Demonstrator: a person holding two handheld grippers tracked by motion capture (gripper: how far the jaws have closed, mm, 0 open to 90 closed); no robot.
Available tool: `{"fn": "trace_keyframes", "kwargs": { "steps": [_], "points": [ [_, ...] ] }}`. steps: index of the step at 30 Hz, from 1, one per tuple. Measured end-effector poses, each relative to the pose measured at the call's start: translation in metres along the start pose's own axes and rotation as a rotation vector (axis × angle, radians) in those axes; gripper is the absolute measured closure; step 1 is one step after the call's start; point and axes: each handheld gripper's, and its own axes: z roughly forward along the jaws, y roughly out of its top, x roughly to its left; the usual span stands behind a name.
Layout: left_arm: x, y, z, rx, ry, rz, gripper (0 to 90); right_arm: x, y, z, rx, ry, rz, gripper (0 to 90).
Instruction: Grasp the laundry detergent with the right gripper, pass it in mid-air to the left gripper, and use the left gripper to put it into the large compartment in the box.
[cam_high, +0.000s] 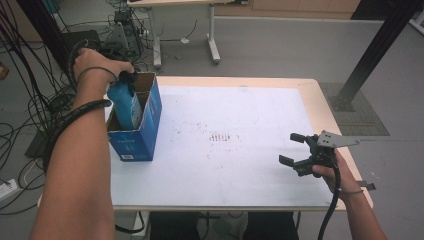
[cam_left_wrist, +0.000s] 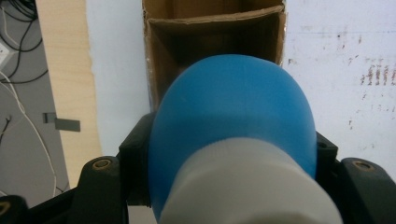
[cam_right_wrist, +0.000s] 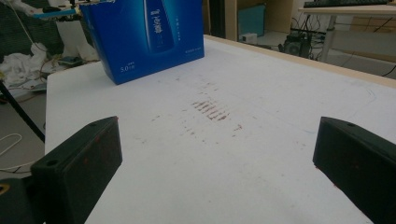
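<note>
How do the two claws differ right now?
The left claw is shut on a blue bottle, while the right claw is open with nothing between its jaws. The left claw points down into the open blue box; the right claw lies roughly level above the table, pointing towards the box. Both are black, two-jawed and hand-held.

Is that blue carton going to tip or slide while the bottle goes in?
Probably a little. The blue carton stands tall on a small footprint, already looks slightly tilted, and nothing braces it, since the right tongs wait open, well away. The blue bottle in the left tongs nearly fills the opening, so rubbing the wall could nudge it.
</note>
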Motion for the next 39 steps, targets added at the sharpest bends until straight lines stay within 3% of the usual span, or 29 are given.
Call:
{"fn": "trace_keyframes", "kwargs": {
  "steps": [13, 28, 39],
  "points": [
    [0.005, 0.001, 0.028, 0.007, 0.004, -0.002, 37.8, 0.001, -0.002, 0.0, 0.014, -0.005, 0.006, 1.4],
    [0.005, 0.007, 0.066, 0.057, 0.001, 0.001, 37.8, 0.001, -0.004, -0.001, 0.025, -0.012, 0.015, 1.4],
    [0.0, 0.01, 0.078, 0.078, 0.011, 0.007, 37.8, 0.001, -0.005, -0.002, 0.03, -0.009, 0.021, 1.4]
  ]
}}
